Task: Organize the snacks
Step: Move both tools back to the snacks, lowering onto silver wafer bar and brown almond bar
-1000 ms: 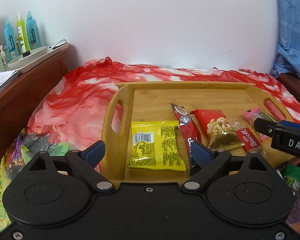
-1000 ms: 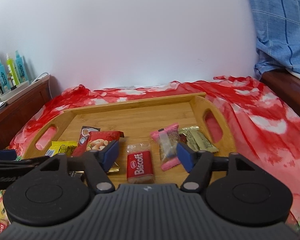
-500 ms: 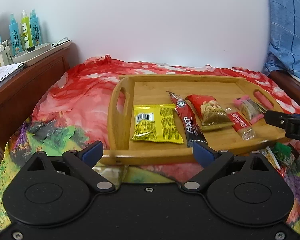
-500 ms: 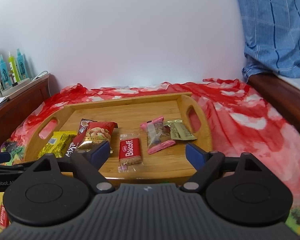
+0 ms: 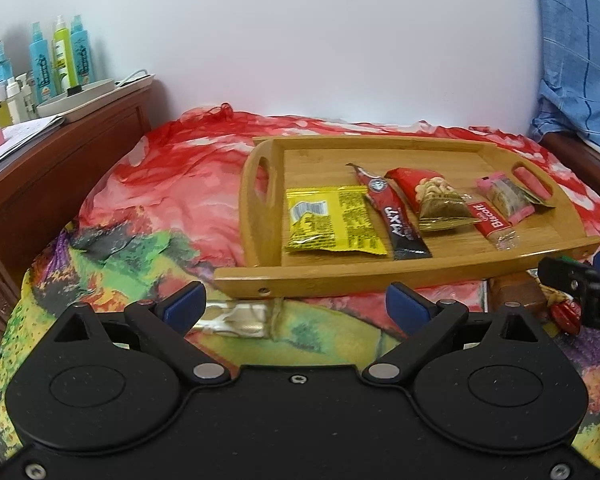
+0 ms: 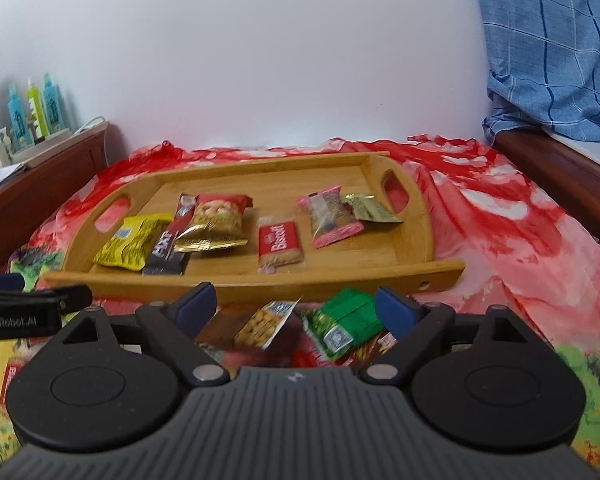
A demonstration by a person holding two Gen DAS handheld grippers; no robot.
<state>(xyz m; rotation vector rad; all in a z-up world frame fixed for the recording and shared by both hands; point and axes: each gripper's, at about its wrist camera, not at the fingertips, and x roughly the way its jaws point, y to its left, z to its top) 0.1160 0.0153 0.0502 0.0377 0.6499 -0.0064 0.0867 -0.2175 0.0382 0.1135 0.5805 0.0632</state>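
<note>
Left wrist view: the left gripper [image 5: 296,304] is spread wide with nothing between its fingers, before the wooden tray [image 5: 380,280]. On the tray lie a yellow packet [image 5: 332,224] and a Biscoff biscuit [image 5: 490,219].

Right wrist view: the right gripper [image 6: 296,308] is also released. Between its fingers lie a green packet [image 6: 344,322] and a nut packet [image 6: 266,322], just before the tray [image 6: 260,284]. "GenRobot.AI" is written on the left gripper [image 6: 20,316].

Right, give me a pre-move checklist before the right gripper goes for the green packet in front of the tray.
1. Right gripper open and empty: ok.
2. Green packet between its fingers' line: ok.
3. Neighbouring nut packet apart from green one: cannot tell, edges blurred.
4. Left gripper open, out of the way: ok.
5. Free spot on tray: ok, bare wood near right handle.
6. Tray lying flat: not ok, near edge looks raised.
</note>
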